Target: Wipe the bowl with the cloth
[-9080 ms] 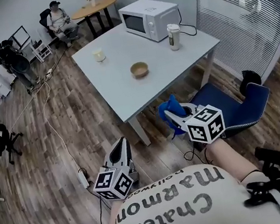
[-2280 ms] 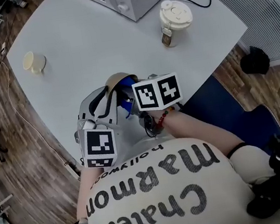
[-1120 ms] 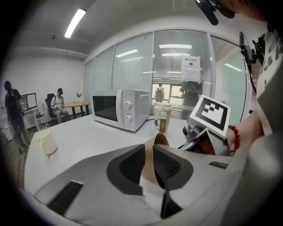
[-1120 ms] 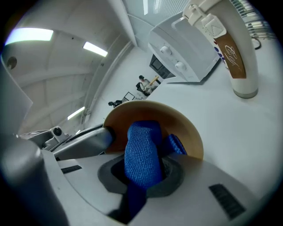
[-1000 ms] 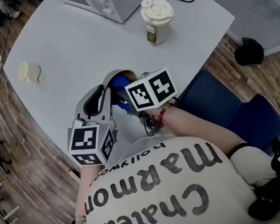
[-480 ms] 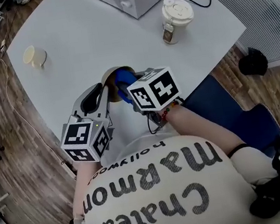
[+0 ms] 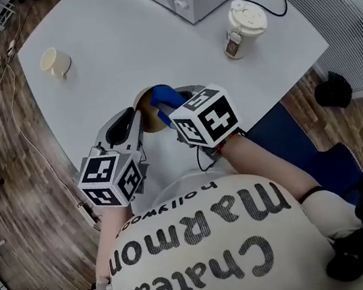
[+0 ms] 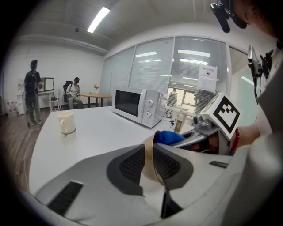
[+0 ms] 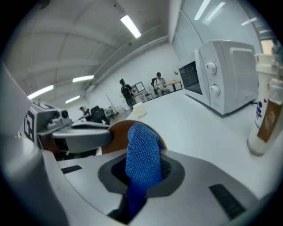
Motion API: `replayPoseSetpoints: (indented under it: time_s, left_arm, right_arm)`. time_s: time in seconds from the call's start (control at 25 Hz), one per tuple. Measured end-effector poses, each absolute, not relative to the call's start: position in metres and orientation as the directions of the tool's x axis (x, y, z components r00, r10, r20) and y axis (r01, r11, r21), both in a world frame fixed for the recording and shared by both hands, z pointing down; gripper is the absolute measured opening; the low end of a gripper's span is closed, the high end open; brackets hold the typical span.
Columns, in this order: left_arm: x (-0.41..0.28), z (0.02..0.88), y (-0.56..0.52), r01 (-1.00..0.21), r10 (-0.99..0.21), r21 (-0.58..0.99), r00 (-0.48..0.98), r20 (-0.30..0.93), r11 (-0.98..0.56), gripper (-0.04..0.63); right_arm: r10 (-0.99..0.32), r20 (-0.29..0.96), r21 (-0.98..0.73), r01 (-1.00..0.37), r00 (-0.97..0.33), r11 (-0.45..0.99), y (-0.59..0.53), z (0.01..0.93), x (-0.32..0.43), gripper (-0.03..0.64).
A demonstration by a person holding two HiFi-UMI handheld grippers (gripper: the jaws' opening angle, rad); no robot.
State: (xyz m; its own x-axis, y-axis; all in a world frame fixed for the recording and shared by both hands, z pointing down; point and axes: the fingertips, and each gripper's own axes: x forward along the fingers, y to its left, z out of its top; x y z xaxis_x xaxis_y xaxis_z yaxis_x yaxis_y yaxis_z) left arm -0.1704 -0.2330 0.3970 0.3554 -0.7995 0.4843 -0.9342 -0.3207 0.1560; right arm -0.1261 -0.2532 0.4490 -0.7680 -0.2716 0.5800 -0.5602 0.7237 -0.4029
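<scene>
the bowl (image 7: 146, 107) is tipped on its side at the near edge of the table (image 7: 106, 57), between the two tools; whether it touches the tabletop i cannot tell; its hollow faces the right gripper (image 7: 165, 113), and its wall runs lengthwise between the left gripper's jaws; the left gripper (image 8: 150, 164) is clamped on that wall, one pad inside the bowl and one outside; the right gripper's jaws are closed on the cloth (image 9: 141, 152), which sticks out ahead of them as a folded tongue; its long axis follows the gripper, and its tip is at or just inside the bowl's rim; so the surface to wipe lies straight ahead of the cloth, and the right hand is the one placed to wipe while the left only steadies; the coming stroke, i judge, depends on that tip staying inside the hollow as it sweeps round the inner wall; the bowl is small, tan-brown, thin-walled and smooth, with no dirt that i can make out; the cloth is bright blue with a fine knitted weave
</scene>
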Motion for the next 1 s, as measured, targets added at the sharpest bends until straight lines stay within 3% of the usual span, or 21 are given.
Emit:
replayPoseSetpoints:
  time_s: [0.08, 0.2, 0.32, 0.72, 1.0]
  left_arm:
    - [-0.171, 0.392, -0.234, -0.931, -0.826, 0.231, 0.358, 0.436, -0.282, 0.066]
    - [-0.168, 0.383, -0.233, -0.916, -0.865, 0.317, 0.355, 0.355, -0.245, 0.065]
    - [-0.167, 0.38, -0.231, -0.905, -0.888, 0.362, 0.341, 0.308, -0.222, 0.063]
    - [-0.166, 0.392, -0.231, -0.883, -0.881, 0.427, 0.349, 0.32, -0.195, 0.061]
    - [-0.151, 0.395, -0.235, -0.87, -0.861, 0.438, 0.39, 0.327, -0.227, 0.061]
  right_arm:
    - [-0.246, 0.471, -0.583, -0.508, -0.847, 0.633, -0.247, 0.437, -0.135, 0.038]
    - [-0.246, 0.219, -0.897, -0.294, -0.944, 0.329, -0.238, 0.414, -0.145, 0.038]
    - [-0.301, 0.079, -0.975, -0.137, -0.95, 0.174, -0.237, 0.399, -0.146, 0.037]
    - [-0.329, 0.121, -0.979, -0.167, -0.936, 0.117, -0.237, 0.418, -0.143, 0.037]
    - [-0.189, 0.243, -0.934, -0.282, -0.951, 0.22, -0.216, 0.436, -0.134, 0.038]
